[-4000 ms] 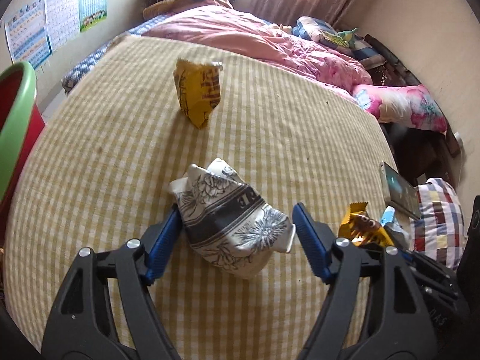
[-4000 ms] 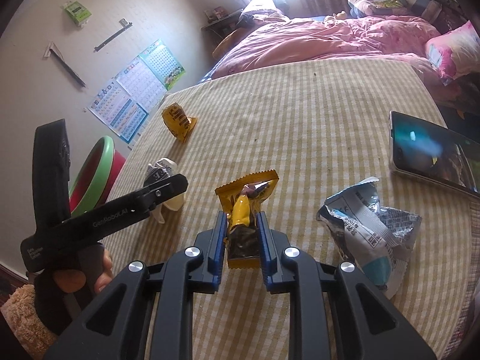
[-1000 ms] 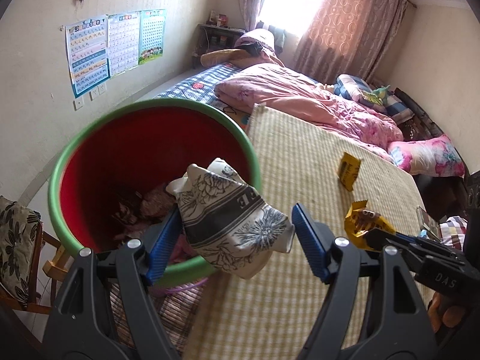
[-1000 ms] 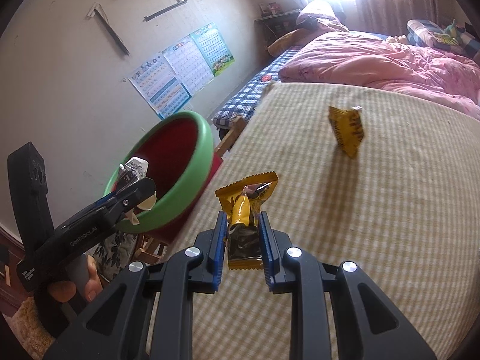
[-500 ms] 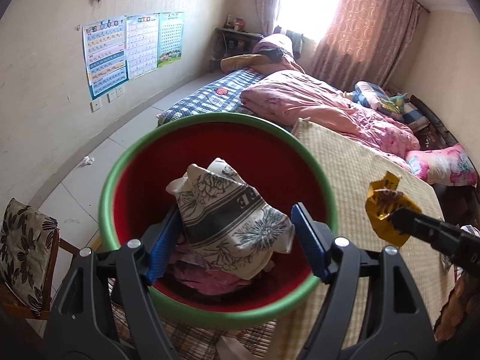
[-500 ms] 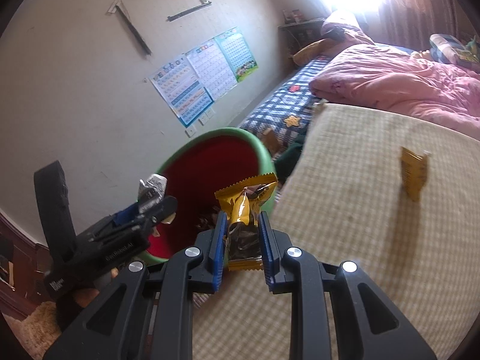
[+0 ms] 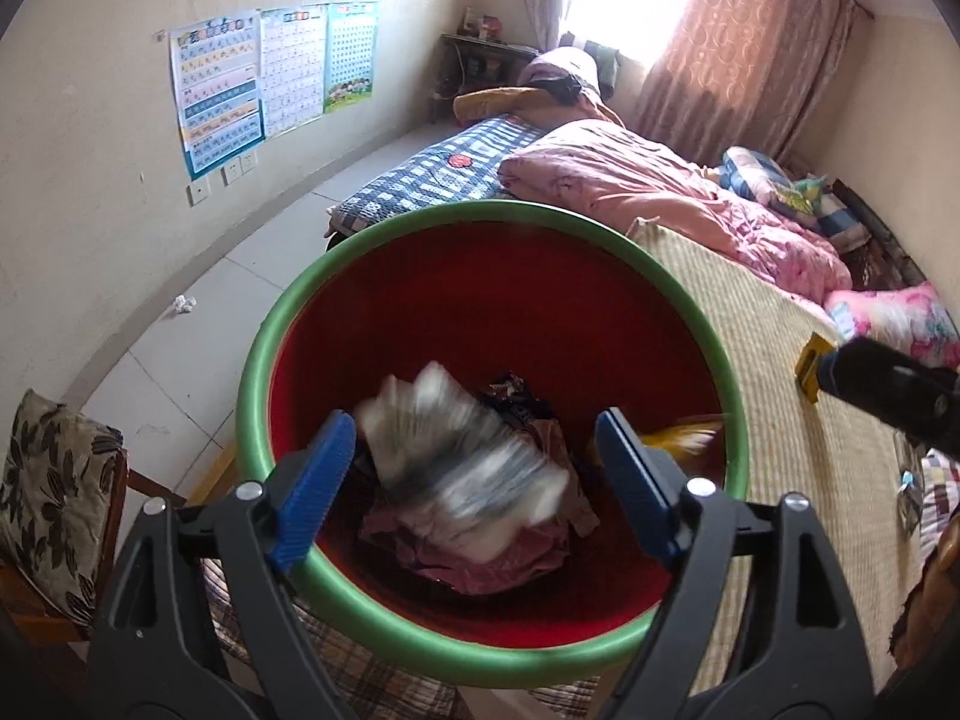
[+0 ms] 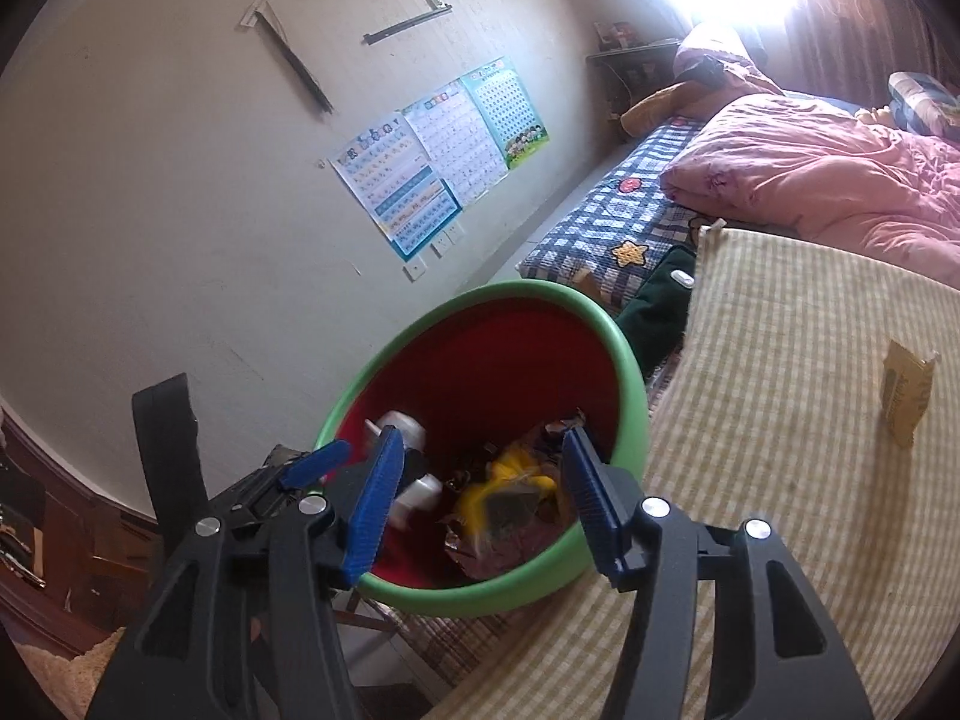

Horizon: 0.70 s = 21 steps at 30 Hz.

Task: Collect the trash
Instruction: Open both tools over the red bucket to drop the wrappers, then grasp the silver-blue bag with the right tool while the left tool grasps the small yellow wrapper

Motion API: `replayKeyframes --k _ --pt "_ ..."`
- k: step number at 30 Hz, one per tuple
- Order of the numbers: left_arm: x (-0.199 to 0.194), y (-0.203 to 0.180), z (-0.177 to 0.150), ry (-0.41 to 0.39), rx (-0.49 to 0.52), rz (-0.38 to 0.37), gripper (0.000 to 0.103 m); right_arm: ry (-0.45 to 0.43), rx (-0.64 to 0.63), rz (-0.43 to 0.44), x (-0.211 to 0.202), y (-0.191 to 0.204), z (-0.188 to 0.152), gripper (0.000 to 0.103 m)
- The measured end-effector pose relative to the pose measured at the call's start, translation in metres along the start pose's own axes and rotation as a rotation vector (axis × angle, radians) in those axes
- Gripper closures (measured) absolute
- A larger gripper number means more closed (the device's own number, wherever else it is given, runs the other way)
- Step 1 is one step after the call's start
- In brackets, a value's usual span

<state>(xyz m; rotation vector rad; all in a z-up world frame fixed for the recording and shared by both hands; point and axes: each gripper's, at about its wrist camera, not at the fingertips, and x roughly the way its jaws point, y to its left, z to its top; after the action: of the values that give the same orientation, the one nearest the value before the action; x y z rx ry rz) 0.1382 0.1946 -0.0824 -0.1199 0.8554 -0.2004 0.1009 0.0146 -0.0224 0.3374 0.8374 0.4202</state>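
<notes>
Dropping trash into the bin!
My left gripper and right gripper, jaws just opened, grip nothing; grey wrapper and yellow wrapper blur inside, over older trash.

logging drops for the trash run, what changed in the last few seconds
Both loads were carried from the checked mat over to the bin and let go. The left hand-held gripper has just opened and its grey patterned wrapper falls, blurred, into the bin. The right hand-held gripper has just opened too, dropping the yellow wrapper. The small yellow packet stays on the mat.
</notes>
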Motion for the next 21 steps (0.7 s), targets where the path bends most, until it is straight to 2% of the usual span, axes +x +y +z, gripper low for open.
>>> replayKeyframes --k 6,10,14,17,21 --pt "-0.002 -0.002 -0.002 -0.007 -0.006 -0.007 0.023 -0.025 0.032 -0.095 -0.029 -0.035 -0.016 0.048" --pt "-0.004 -0.012 -0.004 -0.014 -0.015 -0.010 0.022 -0.051 0.064 -0.249 -0.067 -0.089 -0.039 0.048" --pt "-0.008 -0.035 -0.007 -0.024 0.002 -0.022 0.022 -0.096 0.169 -0.412 -0.123 -0.155 -0.066 0.048" --pt "-0.010 -0.056 -0.009 -0.029 0.015 -0.034 0.021 -0.116 0.215 -0.517 -0.162 -0.194 -0.084 0.041" --pt "-0.009 -0.091 -0.015 -0.024 0.042 -0.060 0.020 -0.098 0.217 -0.614 -0.196 -0.228 -0.106 0.037"
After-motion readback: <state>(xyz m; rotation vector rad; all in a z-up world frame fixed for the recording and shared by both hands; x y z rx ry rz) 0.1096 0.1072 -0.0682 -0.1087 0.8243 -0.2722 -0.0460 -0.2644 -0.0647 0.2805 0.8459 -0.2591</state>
